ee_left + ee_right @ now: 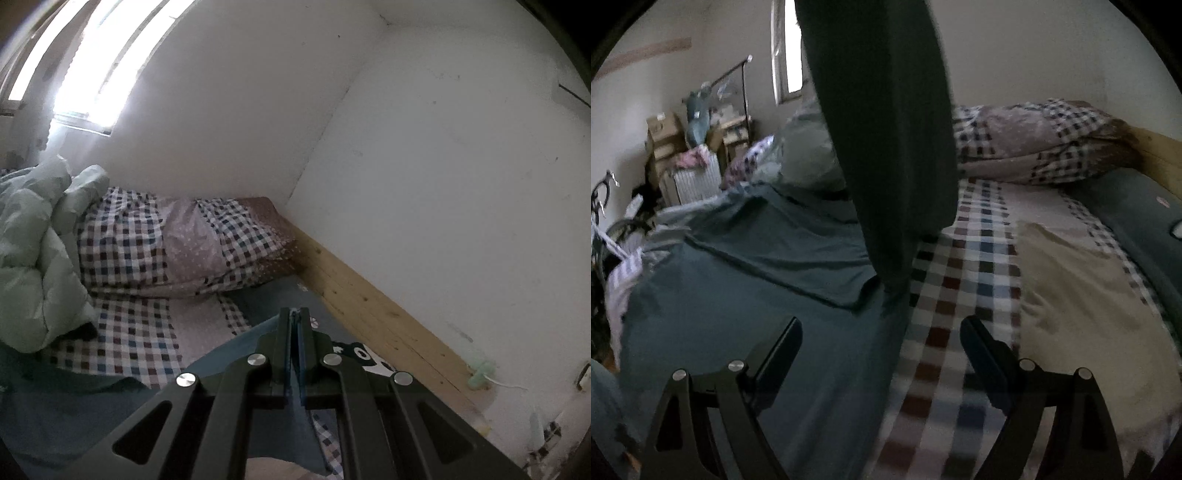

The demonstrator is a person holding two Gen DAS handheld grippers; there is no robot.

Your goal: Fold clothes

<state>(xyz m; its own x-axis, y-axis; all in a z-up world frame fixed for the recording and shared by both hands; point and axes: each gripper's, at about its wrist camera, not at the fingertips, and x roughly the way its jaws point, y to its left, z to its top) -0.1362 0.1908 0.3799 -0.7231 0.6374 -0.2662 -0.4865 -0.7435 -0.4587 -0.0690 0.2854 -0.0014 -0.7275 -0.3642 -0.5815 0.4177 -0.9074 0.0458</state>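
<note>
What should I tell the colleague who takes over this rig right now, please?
Left gripper: shut on the blue garment, an edge pinched and lifted so the cloth hangs in a long strip.
Right gripper: open, empty, above the bed.
The garment's lower part lies spread on the bed, left of the checked sheet.
Done: one edge raised.
Left: probably grab a second point with the right gripper, then fold.

A garment [882, 147] is hung down the middle of the right wrist view, its lower end met by the bed [964, 280]. A pillow [1045, 144] is set behind it to the right, against the wall [443, 184]. A quilt [33, 258] is heaped left of the pillow. A headboard [369, 314] is placed between bed and wall.
</note>
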